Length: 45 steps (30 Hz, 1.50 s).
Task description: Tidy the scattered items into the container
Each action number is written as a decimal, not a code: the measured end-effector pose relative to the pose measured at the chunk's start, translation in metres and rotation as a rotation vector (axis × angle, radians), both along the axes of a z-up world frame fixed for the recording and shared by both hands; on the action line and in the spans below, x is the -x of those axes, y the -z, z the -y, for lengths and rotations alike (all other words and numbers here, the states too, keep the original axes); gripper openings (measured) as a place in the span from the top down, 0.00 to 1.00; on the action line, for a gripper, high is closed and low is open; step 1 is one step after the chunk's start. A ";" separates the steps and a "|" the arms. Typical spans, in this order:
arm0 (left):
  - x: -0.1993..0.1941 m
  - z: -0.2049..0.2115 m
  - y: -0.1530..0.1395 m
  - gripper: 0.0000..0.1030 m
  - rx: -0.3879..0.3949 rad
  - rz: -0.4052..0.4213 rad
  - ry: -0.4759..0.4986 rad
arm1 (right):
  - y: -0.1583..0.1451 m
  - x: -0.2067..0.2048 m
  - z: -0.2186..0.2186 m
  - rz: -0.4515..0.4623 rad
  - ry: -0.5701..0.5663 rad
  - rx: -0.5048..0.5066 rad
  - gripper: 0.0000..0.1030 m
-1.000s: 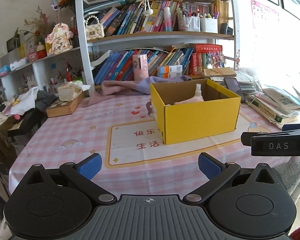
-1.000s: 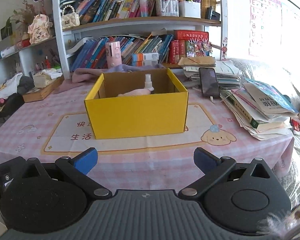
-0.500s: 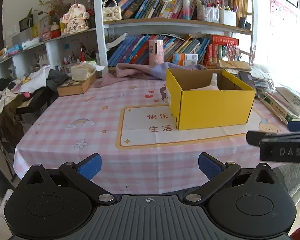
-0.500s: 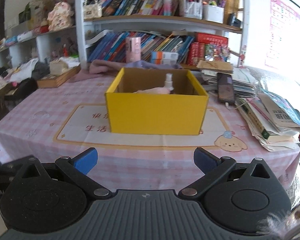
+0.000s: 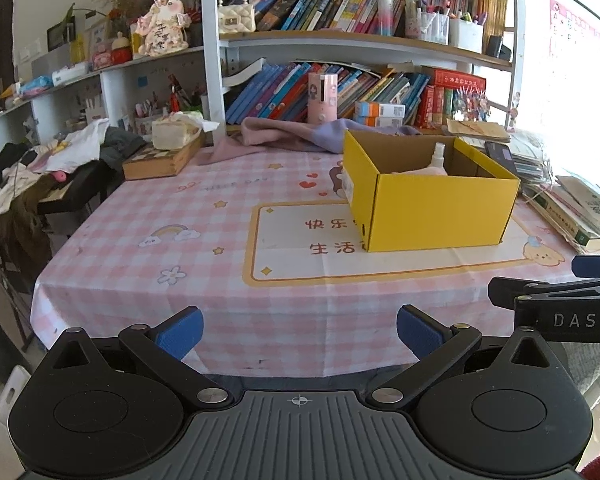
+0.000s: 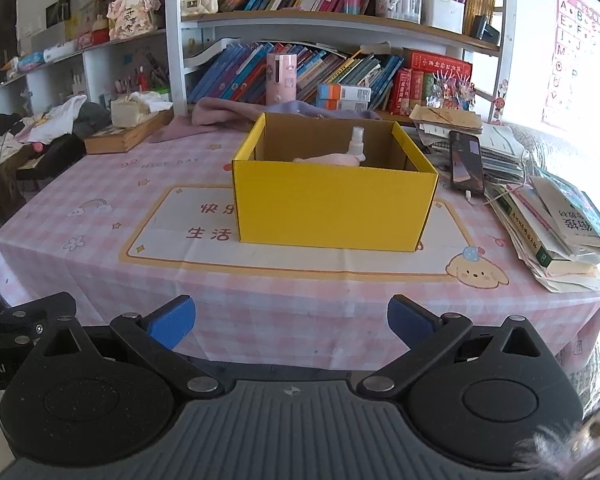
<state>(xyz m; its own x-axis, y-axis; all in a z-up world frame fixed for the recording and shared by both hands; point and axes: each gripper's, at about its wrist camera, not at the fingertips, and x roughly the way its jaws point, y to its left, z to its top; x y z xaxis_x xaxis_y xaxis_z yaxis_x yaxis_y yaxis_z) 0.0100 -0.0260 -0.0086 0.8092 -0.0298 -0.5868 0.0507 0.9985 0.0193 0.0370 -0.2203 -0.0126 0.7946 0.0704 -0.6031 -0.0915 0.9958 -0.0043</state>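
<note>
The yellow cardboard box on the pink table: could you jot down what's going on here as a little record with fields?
container: open yellow cardboard box, upright on the pink checked tablecloth
inside: white spray bottle standing, pale pink soft item lying beside it
left gripper: open, empty, short of the table's near edge
right gripper: open, empty, facing the box
beside box: black phone on a stack of books

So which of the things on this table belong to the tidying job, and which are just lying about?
Part of the job:
- yellow box, the container
- spray bottle inside it
- pink item inside it
- left gripper and right gripper, jaws open and empty

Just lying about:
- phone
- book pile
- purple cloth
- tissue box
</note>
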 end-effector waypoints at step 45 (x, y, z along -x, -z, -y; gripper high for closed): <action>-0.004 0.000 0.005 0.00 0.006 -0.034 0.020 | 0.005 -0.002 -0.010 -0.031 -0.024 0.017 0.00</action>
